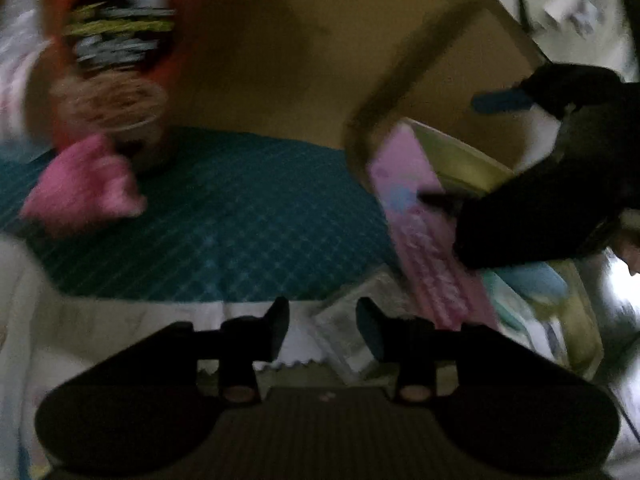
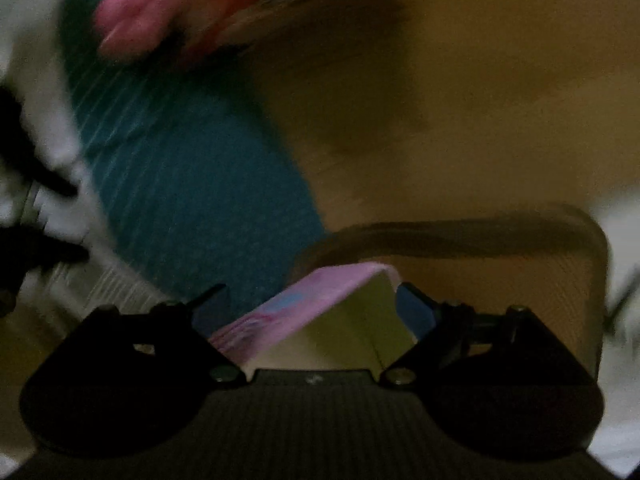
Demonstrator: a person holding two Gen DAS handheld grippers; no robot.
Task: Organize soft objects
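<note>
The right gripper [image 2: 312, 304], jaws apart, straddles a pink box [image 2: 304, 300] without clamping it. The left gripper [image 1: 322, 324] is apart and empty. A pink soft object [image 1: 84, 184] lies unsorted on the teal mat [image 1: 240, 216]; most work probably remains.

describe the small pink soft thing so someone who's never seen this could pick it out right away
Start from the teal quilted mat spread on the tan floor. At its far left corner a red printed bag stands, and the pink soft thing lies right at its base. It is the only small, crumpled, plain pink lump; the other pink item, the flat pink box, sits by the right claw.
</note>
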